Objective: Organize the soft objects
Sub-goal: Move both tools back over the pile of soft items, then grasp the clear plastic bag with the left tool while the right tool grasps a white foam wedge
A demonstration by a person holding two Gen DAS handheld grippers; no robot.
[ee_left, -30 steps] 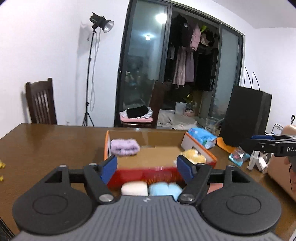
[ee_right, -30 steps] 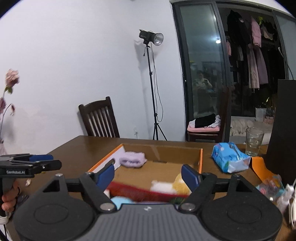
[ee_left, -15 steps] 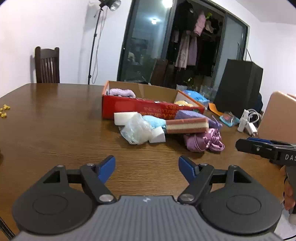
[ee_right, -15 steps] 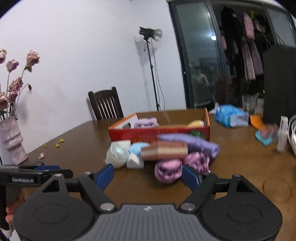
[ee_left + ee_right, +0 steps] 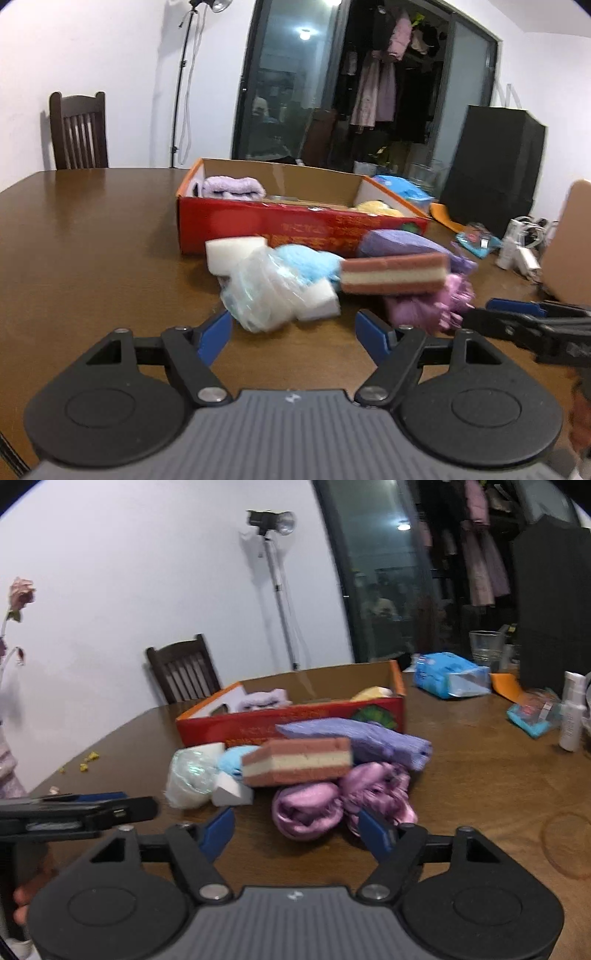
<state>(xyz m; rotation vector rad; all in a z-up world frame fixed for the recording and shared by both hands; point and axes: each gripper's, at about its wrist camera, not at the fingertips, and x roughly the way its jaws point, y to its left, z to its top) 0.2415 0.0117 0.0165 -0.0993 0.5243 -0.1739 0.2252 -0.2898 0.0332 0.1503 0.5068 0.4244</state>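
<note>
Right gripper [image 5: 293,829], jaws parted and just narrowing, empty: straddle the pink satin bundle [image 5: 306,808] at 12 o'clock. Left gripper [image 5: 293,332] unclenched, empty.

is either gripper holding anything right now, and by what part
Nothing is held. The left gripper is open over bare table, short of the plastic bag. The right gripper has just been closing, but its fingers are not gripping the pink satin cloth.
</note>
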